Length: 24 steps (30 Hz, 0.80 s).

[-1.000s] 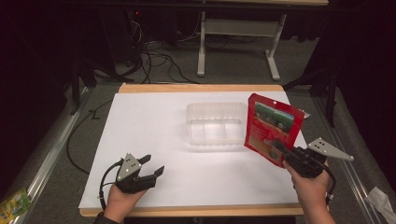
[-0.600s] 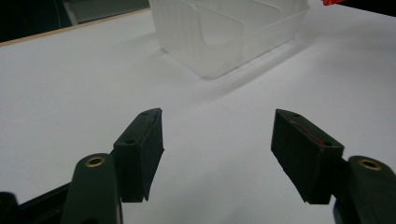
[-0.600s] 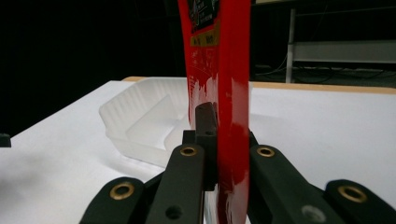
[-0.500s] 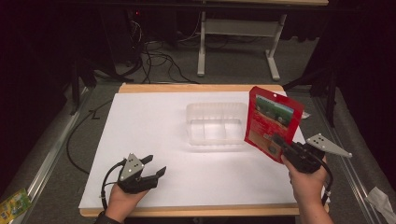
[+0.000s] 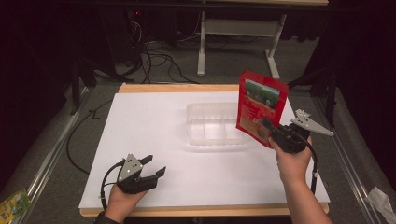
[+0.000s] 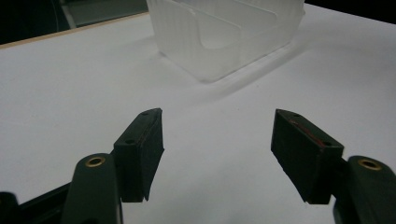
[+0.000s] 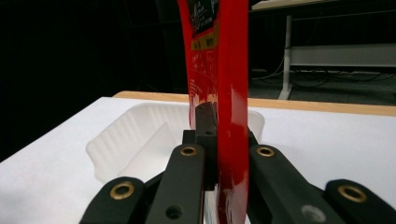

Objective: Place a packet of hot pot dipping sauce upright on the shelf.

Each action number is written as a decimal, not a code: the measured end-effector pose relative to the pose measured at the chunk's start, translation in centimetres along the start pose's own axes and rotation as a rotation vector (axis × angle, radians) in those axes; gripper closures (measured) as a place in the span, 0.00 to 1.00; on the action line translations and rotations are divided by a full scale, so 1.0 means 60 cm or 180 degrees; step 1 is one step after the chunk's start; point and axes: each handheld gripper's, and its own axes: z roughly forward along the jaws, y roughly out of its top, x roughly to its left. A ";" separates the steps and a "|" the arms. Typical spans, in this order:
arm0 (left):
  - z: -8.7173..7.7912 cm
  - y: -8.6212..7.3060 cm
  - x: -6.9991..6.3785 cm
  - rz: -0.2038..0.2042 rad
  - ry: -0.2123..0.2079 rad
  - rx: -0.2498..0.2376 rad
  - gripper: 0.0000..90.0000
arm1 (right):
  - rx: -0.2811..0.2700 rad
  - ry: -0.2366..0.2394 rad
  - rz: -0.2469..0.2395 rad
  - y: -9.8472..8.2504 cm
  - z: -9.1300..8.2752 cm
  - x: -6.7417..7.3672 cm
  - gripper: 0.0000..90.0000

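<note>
Holding a red pouch upright by its lower edge above the clear tray, the right gripper should lower it squarely in; the left gripper rests released on the table.

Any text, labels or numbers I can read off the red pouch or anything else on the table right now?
Red foil pouch held in the right gripper: it carries a green picture panel and lines of light print, all too small and blurred to read.
Same pouch in the right gripper view: white characters near its top edge, seen edge-on and not legible.
Clear plastic divided tray: no markings visible.
White table top: no text.
</note>
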 end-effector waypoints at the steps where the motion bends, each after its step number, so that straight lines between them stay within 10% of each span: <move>1: 0.000 0.000 0.000 0.0000 -0.0001 0.0000 0.39 | 0.0004 -0.0016 -0.0003 0.002 0.005 0.002 0.99; 24: 0.000 -0.001 0.002 -0.0009 -0.0009 -0.0015 0.39 | 0.0014 -0.0146 0.0047 0.017 0.075 0.003 0.99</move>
